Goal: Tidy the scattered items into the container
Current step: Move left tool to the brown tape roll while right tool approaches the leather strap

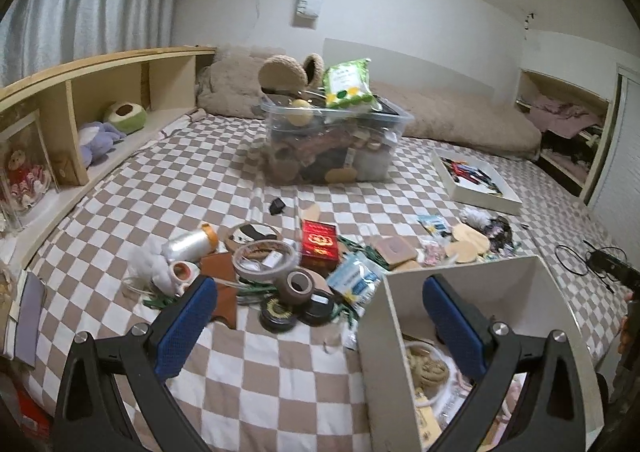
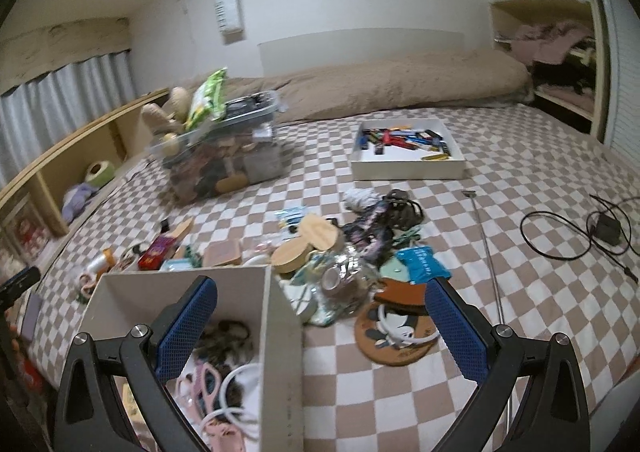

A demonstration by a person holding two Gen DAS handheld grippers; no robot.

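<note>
Small items lie scattered on the checkered bedspread. In the left wrist view I see a red box, a brown tape roll, black round tins, a thread spool and a blue-white packet. My left gripper is open, its right finger over the white container box, which holds rings and small items. In the right wrist view, my right gripper is open too, its left finger over the same box. A cartoon-mouse coaster, a blue packet and wooden lids lie ahead.
A full clear plastic bin stands further back, with a white tray of pens to its right. A wooden shelf runs along the left. A black cable and charger and a thin metal rod lie at the right.
</note>
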